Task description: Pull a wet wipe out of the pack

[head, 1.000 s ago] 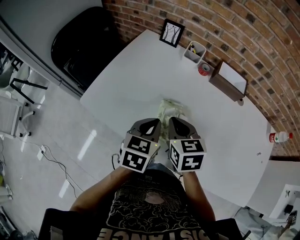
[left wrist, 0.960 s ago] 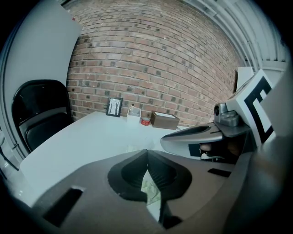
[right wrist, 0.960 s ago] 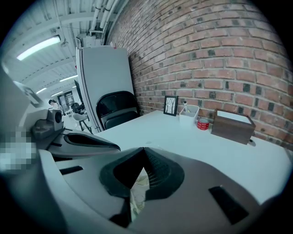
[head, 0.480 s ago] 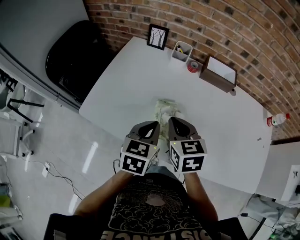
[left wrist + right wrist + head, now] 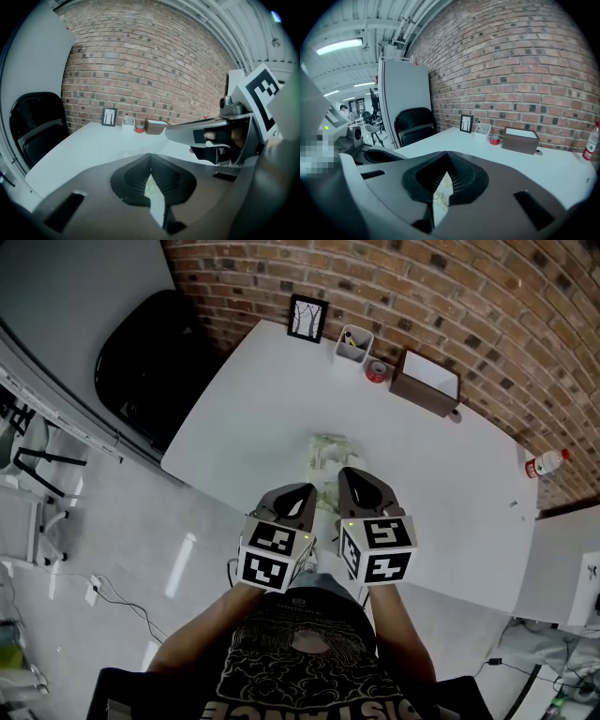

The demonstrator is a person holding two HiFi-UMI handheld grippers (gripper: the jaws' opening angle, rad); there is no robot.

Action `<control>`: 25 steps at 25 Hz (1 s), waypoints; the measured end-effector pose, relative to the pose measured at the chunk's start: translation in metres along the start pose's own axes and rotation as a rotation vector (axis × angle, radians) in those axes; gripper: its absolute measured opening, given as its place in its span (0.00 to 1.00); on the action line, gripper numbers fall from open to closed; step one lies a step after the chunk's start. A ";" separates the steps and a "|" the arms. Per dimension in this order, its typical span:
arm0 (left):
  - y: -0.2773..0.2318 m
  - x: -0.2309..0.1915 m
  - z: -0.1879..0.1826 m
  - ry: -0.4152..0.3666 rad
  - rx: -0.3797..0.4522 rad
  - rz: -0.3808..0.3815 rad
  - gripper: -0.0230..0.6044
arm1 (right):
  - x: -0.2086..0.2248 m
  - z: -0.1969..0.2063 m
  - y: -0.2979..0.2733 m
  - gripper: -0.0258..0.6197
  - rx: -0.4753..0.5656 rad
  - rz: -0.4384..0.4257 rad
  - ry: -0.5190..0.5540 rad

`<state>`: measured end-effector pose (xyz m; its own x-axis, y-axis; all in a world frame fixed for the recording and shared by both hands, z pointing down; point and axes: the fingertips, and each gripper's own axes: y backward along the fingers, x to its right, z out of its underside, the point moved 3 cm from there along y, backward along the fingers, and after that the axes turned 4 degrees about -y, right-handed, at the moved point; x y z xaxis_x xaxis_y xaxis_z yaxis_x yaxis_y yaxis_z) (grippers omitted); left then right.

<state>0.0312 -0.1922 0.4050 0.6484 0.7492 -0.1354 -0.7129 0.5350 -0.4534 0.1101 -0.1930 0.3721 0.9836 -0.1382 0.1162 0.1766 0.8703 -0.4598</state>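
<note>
Wipe pack [image 5: 330,455] near table [image 5: 251,395] edge

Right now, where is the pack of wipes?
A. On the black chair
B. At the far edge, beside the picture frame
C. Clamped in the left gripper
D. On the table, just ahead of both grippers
D: in the head view the pack of wipes lies on the table, just beyond the tips of the left gripper and the right gripper, both shut on nothing.
</note>
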 end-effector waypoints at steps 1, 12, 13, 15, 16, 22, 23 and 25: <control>0.002 0.002 0.000 -0.001 0.005 0.001 0.06 | -0.001 -0.001 0.004 0.07 0.006 0.003 0.002; 0.033 0.018 0.000 -0.002 0.054 0.001 0.06 | -0.014 0.006 0.042 0.07 0.043 0.025 0.001; 0.036 0.019 0.001 0.000 0.059 0.000 0.06 | -0.016 0.006 0.045 0.07 0.046 0.026 0.002; 0.044 0.020 0.002 0.002 0.067 -0.003 0.06 | -0.021 0.008 0.051 0.07 0.051 0.026 0.004; 0.047 0.021 0.003 0.003 0.070 -0.004 0.06 | -0.023 0.010 0.054 0.07 0.052 0.026 0.005; 0.063 0.028 0.014 0.008 0.072 -0.010 0.06 | -0.039 0.024 0.069 0.07 0.045 0.021 0.006; 0.066 0.029 0.015 0.008 0.072 -0.011 0.06 | -0.042 0.027 0.071 0.07 0.042 0.019 0.007; 0.070 0.031 0.017 0.008 0.073 -0.011 0.06 | -0.047 0.031 0.076 0.07 0.037 0.017 0.008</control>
<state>-0.0033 -0.1245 0.3838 0.6580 0.7403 -0.1379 -0.7233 0.5705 -0.3891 0.0765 -0.1059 0.3596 0.9867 -0.1270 0.1017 0.1586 0.8892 -0.4290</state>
